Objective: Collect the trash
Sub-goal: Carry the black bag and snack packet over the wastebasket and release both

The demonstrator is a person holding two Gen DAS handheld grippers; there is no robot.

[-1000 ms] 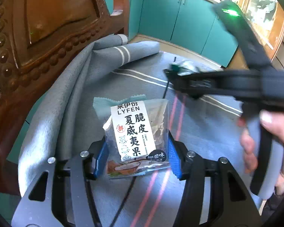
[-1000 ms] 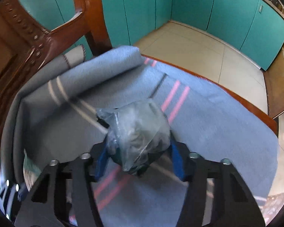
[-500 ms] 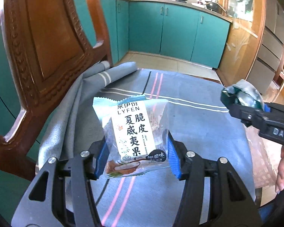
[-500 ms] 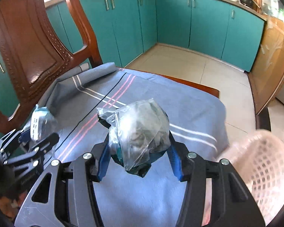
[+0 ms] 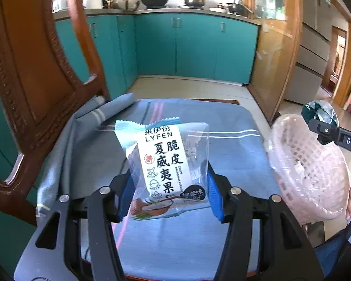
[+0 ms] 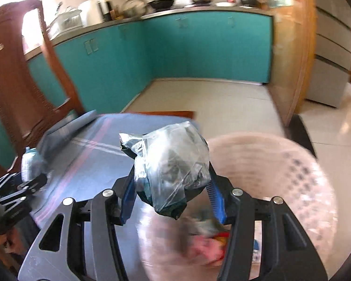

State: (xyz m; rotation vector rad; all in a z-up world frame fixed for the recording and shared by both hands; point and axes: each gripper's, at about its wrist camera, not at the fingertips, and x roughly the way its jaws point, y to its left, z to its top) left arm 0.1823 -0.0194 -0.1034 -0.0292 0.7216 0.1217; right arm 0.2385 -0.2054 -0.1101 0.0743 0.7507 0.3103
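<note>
Both grippers have swung away from the chair back toward the pink basket, which a second ago was in neither view. Held up over the striped blue cloth, the left gripper has its fingers pinching the snack packet by its lower sides; the packet stands upright between the blue pads, well short of the basket and to its left. At the basket's far rim, the right gripper has its fingers clamped on the crumpled plastic bag, which sits just above the rim and over the cloth's edge. Blurred scraps of trash lie inside the basket, below that bag. Beyond the cloth from the basket stands the carved wooden chair, with teal cabinets behind it.
</note>
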